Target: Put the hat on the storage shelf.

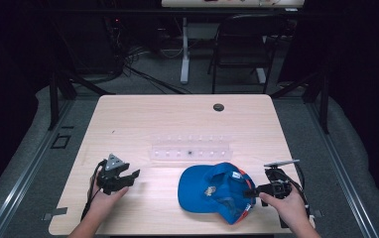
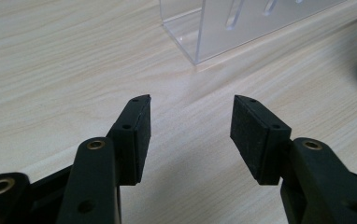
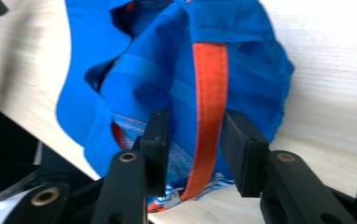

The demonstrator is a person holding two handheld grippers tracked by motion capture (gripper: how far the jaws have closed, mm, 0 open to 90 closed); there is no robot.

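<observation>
So the blue cap [image 1: 217, 191] is sitting on the desk [image 1: 143, 119] near the front edge, over on the right side, crown kinda slumped and the inside partly facing up. The right hand-held gripper [image 1: 253, 191] is pinching it at the back rim, and in the right gripper view the jaws are closing on a bunch of blue fabric w/ an orange band [image 3: 209, 116] running straight up between them, so it's def gripping the cap, not just hovering. The left hand-held gripper [image 1: 128, 177] is resting w/ its jaws spread wide and nothing in them, well apart from the cap, pointing roughly toward the clear plastic rack [image 1: 190, 147] in the middle of the desk. Handling-wise, imo this thing is light and floppy: the crown is folding and wrinkling wherever it's being squeezed, so it's prob going to sag and droop off one grip point instead of keeping shape. The brim looks like the only stiff part, so that's where I'd be grabbing w/ the free gripper if you want control. The fabric isn't slippery or fragile afaict, but a thin pinch of cloth can slide out, so biting across the band or a seam seems smarter.
</observation>
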